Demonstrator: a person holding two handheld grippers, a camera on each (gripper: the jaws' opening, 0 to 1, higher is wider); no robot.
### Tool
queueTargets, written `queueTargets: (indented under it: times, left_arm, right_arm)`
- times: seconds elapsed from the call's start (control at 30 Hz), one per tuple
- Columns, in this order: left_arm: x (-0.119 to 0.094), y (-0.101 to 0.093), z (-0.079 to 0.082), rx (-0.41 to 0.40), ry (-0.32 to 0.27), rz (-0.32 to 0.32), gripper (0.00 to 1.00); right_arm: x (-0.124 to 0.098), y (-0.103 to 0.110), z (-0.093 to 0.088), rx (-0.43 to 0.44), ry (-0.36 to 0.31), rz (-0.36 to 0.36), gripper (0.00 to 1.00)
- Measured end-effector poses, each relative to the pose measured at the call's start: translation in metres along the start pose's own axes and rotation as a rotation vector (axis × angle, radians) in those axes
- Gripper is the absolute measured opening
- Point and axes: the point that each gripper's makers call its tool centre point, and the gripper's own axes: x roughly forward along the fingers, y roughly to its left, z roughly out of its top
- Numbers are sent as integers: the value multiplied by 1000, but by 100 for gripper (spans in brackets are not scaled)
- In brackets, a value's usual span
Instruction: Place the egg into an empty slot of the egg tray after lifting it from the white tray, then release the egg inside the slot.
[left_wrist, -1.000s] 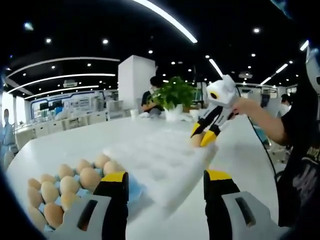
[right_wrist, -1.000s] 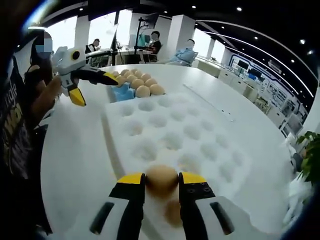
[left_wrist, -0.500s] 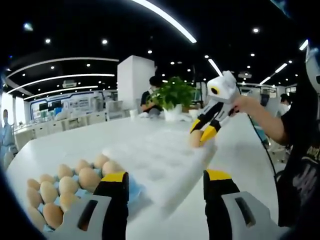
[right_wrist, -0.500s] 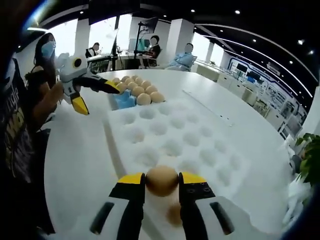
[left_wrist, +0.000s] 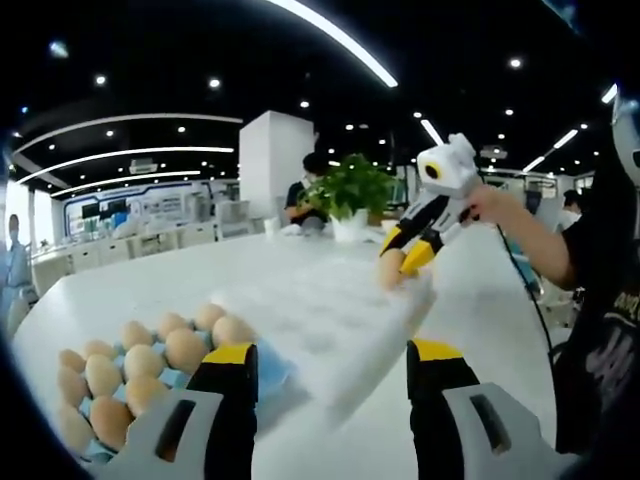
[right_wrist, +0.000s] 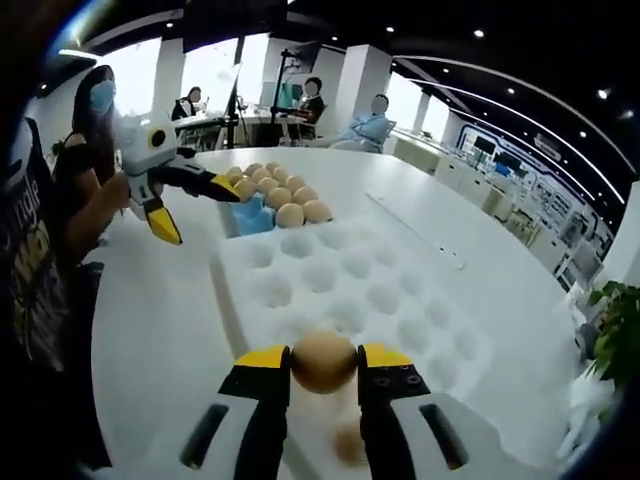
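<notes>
Dark ceiling with strip lights; white pillar.

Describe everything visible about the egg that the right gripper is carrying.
The egg is light brown, smooth and matte, with no visible crack. It sits clamped between the yellow-tipped jaws of the right gripper, touched on both sides. It hangs above the near end of the white tray, clear of its dimples; another egg lies below it. In the left gripper view it shows small, at the tray's far corner.
</notes>
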Motion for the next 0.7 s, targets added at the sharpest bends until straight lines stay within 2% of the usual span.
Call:
queueTargets:
  times: [0.43, 0.63, 0.7]
  left_arm:
    - [-14, 9, -2, -6, -9, 32, 61]
    - [-20, 14, -5, -9, -9, 48, 61]
    - [-22, 15, -6, -10, -8, 51, 61]
  right_arm:
    - [10, -6, 15, -24, -21, 26, 28]
    - [19, -2, 30, -47, -39, 40, 28]
    - [21, 5, 35, -55, -44, 47, 28]
